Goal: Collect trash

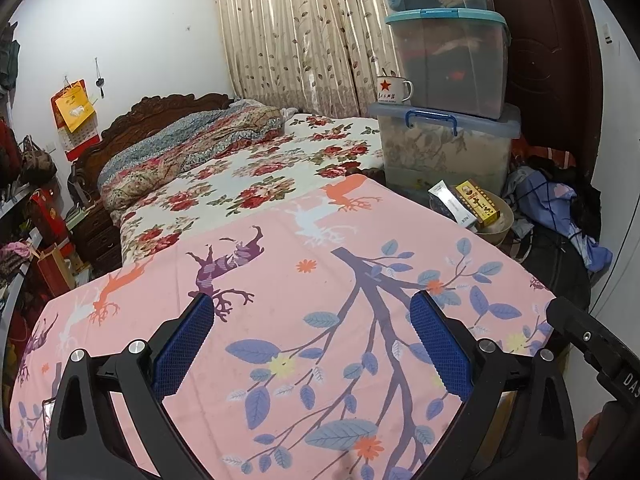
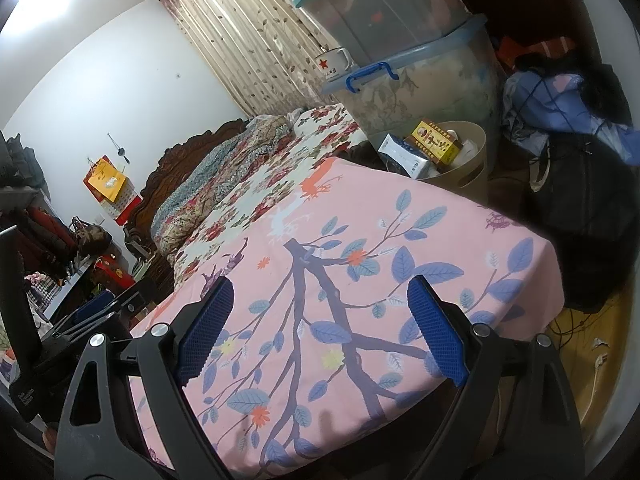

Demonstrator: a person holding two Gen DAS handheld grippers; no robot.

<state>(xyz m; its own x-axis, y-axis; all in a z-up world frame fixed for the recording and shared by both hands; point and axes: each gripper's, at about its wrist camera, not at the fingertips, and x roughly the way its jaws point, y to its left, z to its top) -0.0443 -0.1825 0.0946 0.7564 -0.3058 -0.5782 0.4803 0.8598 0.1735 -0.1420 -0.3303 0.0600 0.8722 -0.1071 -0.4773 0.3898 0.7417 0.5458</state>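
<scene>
A beige bin (image 1: 502, 226) stands past the far right corner of a pink leaf-patterned cloth (image 1: 304, 280); it holds a yellow box (image 1: 478, 200) and a white and blue box (image 1: 450, 200). It also shows in the right wrist view (image 2: 466, 168), with the yellow box (image 2: 434, 144) and the white box (image 2: 404, 160) in it. My left gripper (image 1: 310, 316) is open and empty over the cloth. My right gripper (image 2: 320, 300) is open and empty over the cloth (image 2: 360, 280). No loose trash shows on the cloth.
Stacked clear storage boxes (image 1: 444, 92) with a red-star mug (image 1: 392, 90) stand behind the bin. A floral bed (image 1: 240, 168) lies beyond the cloth. Clothes and a dark bag (image 2: 580, 200) pile at right. Shelves with bags (image 1: 36, 220) line the left.
</scene>
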